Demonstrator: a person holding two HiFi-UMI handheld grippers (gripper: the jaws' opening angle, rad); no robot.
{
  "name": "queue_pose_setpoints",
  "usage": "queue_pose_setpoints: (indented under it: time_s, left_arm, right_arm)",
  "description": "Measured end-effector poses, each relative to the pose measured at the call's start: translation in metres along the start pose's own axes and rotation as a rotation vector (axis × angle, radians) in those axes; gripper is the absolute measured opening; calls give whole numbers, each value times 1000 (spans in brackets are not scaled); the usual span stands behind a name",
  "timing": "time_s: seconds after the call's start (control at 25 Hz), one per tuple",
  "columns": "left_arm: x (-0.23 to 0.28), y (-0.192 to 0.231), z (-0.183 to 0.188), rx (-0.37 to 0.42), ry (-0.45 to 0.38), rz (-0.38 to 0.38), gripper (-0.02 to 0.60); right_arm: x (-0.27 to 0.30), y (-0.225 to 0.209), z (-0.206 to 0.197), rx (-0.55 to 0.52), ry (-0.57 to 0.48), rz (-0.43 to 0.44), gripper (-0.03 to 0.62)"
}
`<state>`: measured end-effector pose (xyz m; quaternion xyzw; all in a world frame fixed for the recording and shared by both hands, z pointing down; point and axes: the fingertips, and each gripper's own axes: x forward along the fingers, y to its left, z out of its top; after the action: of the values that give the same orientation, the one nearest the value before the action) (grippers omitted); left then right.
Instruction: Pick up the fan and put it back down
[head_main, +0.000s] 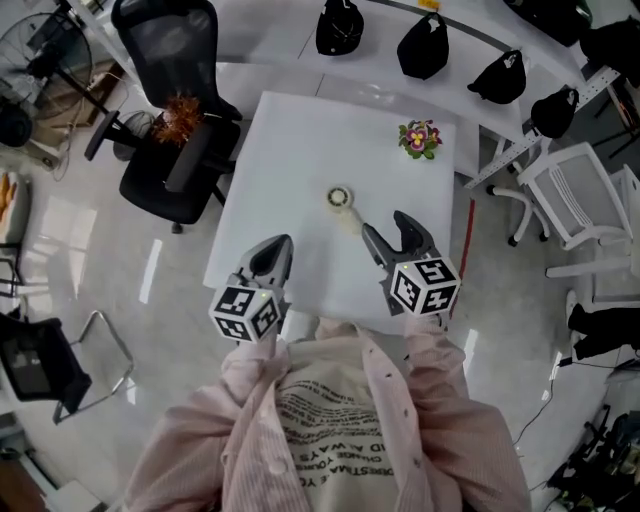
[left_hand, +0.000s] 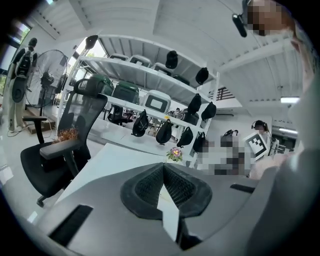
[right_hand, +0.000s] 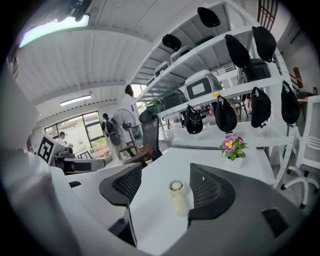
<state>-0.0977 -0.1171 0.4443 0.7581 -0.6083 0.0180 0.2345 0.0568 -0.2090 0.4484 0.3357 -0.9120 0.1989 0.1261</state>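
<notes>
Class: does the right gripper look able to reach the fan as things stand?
Likely yes: the right gripper is open, the fan lies just ahead in line with its jaws, and nothing lies between.

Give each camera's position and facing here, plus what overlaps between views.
Head view: on the person's head, facing steeply down at the white table; shows the left gripper, the right gripper and pink sleeves.
Left gripper view: rides the left gripper, looks along its shut jaws across the table toward the flower pot.
Right gripper view: rides the right gripper, looks along its open jaws at the fan lying just ahead.
Shared: table and flower pot in all three; fan in head and right gripper views.
</notes>
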Motion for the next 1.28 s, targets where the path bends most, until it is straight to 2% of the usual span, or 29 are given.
queue_pose_setpoints:
  time_s: [0.64, 1.12, 1.28]
  left_arm:
    - [56, 33, -46, -106, 134, 35, 2]
    - [92, 58, -86, -164, 236, -3, 2]
    - [102, 65, -100, -185, 266, -10, 2]
  right_arm:
    - [90, -24, -56, -39, 214, 75, 272]
    - [138, -42, -125, -43, 399, 28, 272]
    - [147, -45, -142, -83, 453, 27, 272]
